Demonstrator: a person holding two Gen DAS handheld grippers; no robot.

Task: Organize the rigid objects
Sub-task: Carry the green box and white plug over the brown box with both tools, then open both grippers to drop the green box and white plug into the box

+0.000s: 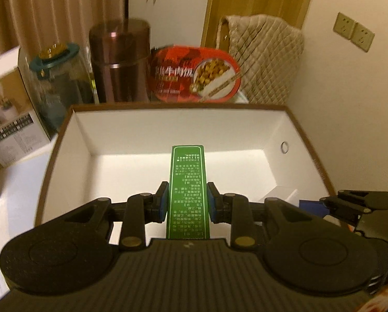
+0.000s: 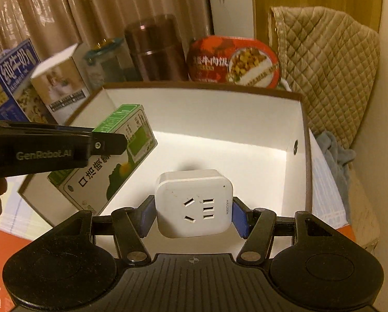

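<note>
My left gripper is shut on a green printed carton and holds it over the open white box with a brown rim. In the right wrist view the same carton hangs tilted over the box's left wall, held by the left gripper. My right gripper is shut on a white socket adapter, held above the box's near side. The adapter's corner and the right gripper's finger show at the right of the left wrist view.
Behind the box stand a brown steel flask, a glass jar with a teal lid, a red instant-meal tub and a quilted beige cover. A white product box and a blue milk carton stand at the left.
</note>
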